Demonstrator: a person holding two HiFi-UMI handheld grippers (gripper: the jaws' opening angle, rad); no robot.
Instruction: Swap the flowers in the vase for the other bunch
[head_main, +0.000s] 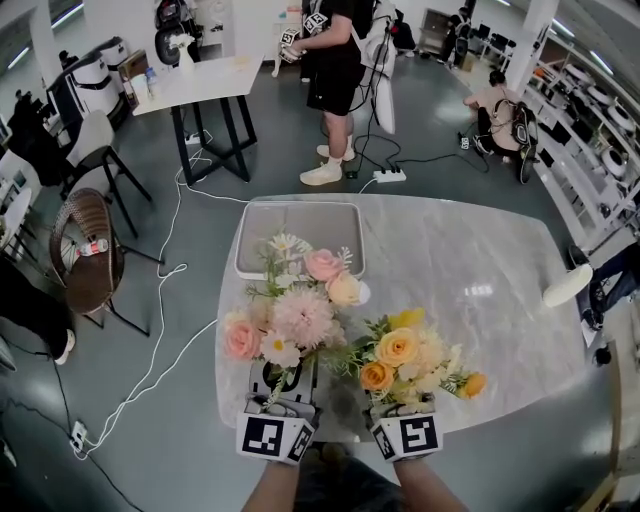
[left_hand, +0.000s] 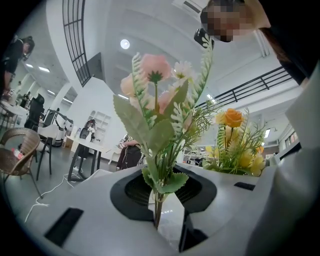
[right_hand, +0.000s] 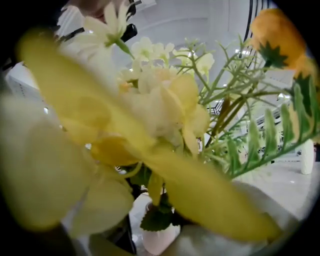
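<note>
The left claw (left_hand: 167, 215) grips the pink artificial flower bunch (left_hand: 155, 100) by its stems, keeping it aside over the white marble tabletop (head_main: 480, 270), while the right claw (head_main: 403, 410) stands open around the yellow-orange flower bunch (head_main: 405, 355), seemingly seated in the small white vase (right_hand: 159, 239).

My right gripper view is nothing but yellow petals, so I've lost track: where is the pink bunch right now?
Observer: The left gripper has it. The stems of the pink bunch stand pinched between its jaws.
Operator: How close is it to the yellow one?
Observer: In the head view the yellow bunch sits right beside it, on its right, and their leaves overlap.
Operator: What's on the table ahead of them?
Observer: A grey tray lies on the marble table, just beyond the pink bunch.
</note>
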